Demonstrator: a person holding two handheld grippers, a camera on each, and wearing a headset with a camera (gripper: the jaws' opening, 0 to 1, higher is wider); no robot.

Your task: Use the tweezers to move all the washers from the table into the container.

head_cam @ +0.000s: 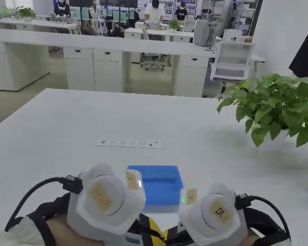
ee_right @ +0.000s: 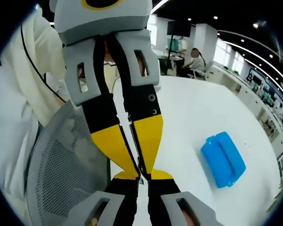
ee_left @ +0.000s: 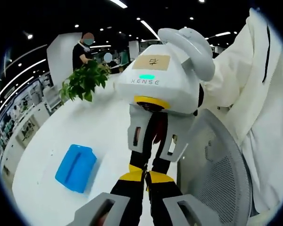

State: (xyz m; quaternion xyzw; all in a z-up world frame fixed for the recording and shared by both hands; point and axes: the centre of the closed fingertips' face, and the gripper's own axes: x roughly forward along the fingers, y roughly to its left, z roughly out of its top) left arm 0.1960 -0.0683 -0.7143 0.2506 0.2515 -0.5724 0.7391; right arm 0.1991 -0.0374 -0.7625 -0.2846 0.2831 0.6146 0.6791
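In the right gripper view, whatever sits where the left gripper (ee_right: 139, 170) and right gripper (ee_right: 143, 179) touch tips is too thin to tell. In the head view their bodies hide the jaws and the 6 o'clock edge of the blue container (head_cam: 156, 179); specks (head_cam: 128, 143) at its 12 o'clock are too small to name.

The left tongs (ee_right: 140, 170) and the right tongs (ee_left: 147, 174) are held close in front of the person, pointing straight at each other, yellow tips meeting, each pair of jaws pressed together.
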